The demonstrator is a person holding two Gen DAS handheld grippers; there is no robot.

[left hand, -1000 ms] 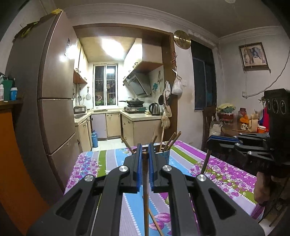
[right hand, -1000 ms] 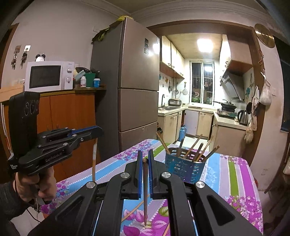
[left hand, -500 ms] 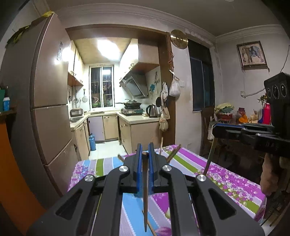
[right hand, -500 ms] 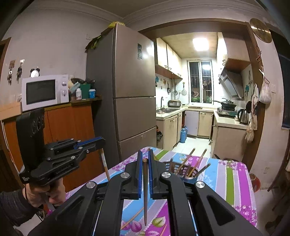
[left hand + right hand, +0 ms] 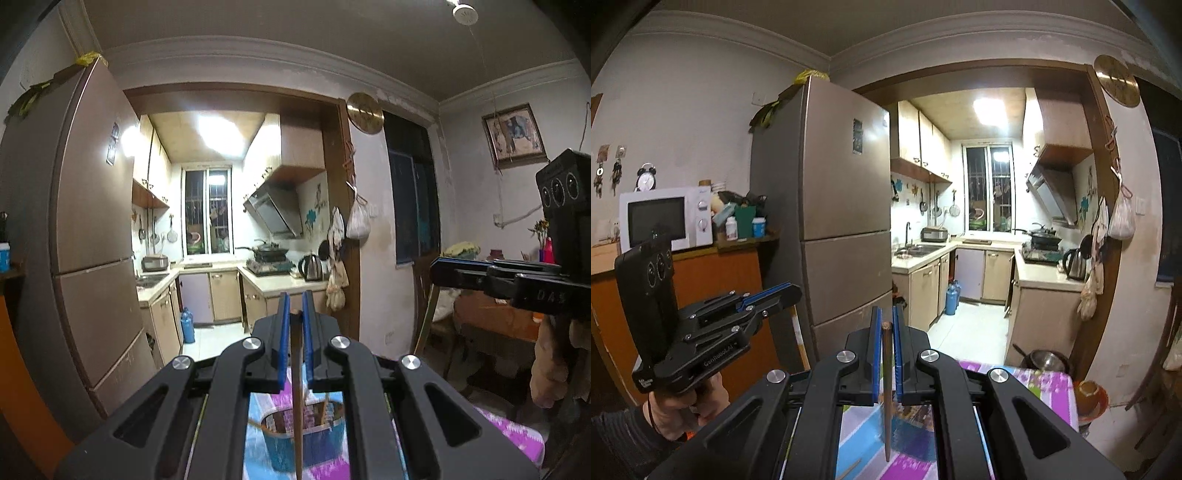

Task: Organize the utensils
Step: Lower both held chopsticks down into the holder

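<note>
Your left gripper (image 5: pixel 293 317) has its jaws pinching one chopstick (image 5: pixel 296 398), which hangs straight down between the blue pads, its top end just showing above them. Below it, on the worktop (image 5: pixel 517 432) with its striped floral cloth, stands one blue basket (image 5: pixel 325 443); the stick's lower part crosses the basket's rim in this view, but you cannot tell whether the tip is inside or merely in front. At least two more sticks lean inside the basket, blurred. Your right gripper (image 5: pixel 885 325) likewise has its jaws pressed onto one dark chopstick (image 5: pixel 887 391), upright, its pointed tip hanging free above the cloth. One more stick (image 5: pixel 849 469) lies flat on the worktop near the lower edge of that view. So you hold two chopsticks in all, one per gripper. Each camera also catches the other gripper from the side: the right one at the far right of the left view, with a pale stick (image 5: pixel 424 317) slanting down from its tip; the left one at the left of the right view, held by your hand (image 5: pixel 683 410) in a dark sleeve, a pale stick (image 5: pixel 798 339) dropping below its jaws. Behind stand one tall fridge (image 5: pixel 842 229), one white microwave (image 5: pixel 665 218) on an orange cabinet, and one kettle (image 5: pixel 1075 264) in the lit kitchen.
</note>
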